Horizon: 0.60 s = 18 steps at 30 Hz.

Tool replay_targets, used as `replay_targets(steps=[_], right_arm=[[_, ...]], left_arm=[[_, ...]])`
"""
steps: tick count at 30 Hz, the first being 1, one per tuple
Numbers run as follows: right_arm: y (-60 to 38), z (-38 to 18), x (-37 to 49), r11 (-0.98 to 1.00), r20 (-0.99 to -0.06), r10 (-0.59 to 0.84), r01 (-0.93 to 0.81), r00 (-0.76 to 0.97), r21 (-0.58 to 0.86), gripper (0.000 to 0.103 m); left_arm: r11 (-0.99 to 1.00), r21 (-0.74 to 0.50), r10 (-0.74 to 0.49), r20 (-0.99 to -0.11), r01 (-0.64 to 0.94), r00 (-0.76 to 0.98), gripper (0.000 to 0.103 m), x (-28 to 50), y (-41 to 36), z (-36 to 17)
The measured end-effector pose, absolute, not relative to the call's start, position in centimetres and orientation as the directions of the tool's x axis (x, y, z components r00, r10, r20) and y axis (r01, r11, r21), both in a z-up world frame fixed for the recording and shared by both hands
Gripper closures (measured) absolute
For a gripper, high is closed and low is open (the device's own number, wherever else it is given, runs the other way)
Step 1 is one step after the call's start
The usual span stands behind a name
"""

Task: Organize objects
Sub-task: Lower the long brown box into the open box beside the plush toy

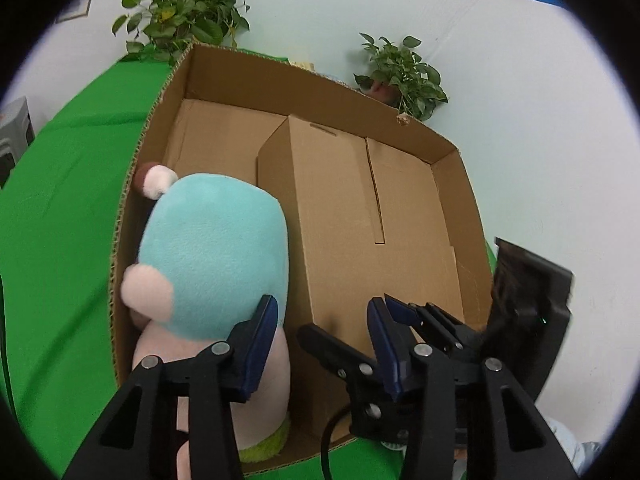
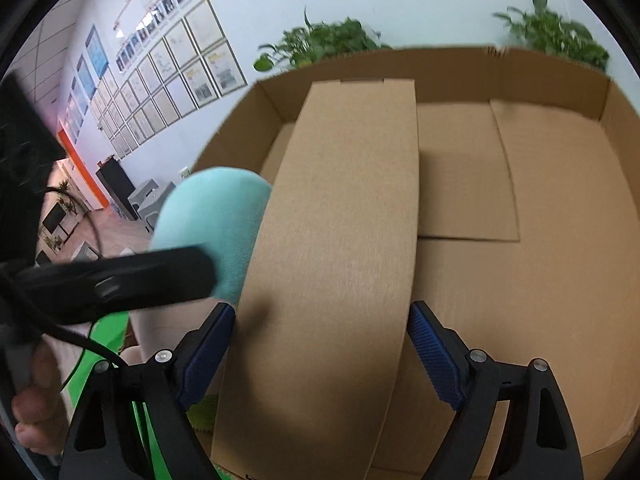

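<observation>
A large open cardboard box stands on a green table. Inside it, at the left, stands a plush toy with a teal head and pink body, also seen in the right wrist view. A smaller closed carton lies lengthwise in the middle of the box. My left gripper is open, its left finger beside the plush, its right finger over the carton's near end. My right gripper is open with both fingers astride the carton's near end; whether the pads touch it is unclear.
The green cloth covers the table around the box. Two potted plants stand behind the box against a white wall. The other gripper's black body crosses the left of the right wrist view.
</observation>
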State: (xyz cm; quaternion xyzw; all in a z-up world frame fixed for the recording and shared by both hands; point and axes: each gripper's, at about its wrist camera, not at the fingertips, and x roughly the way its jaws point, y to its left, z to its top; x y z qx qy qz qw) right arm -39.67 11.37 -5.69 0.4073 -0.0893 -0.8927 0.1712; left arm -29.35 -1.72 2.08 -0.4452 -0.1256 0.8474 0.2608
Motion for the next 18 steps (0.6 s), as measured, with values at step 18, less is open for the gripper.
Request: replay_targets(steps=[18], right_arm=[[9.4,-1.9,-36.6,-0.942,-0.646,-0.328,0.291,-0.689,0.168,0.001]], left_arm=[[-0.899,-0.303,0.437,-0.620,-0.314,-0.651,0.052,-23.4,-3.0,5.5]])
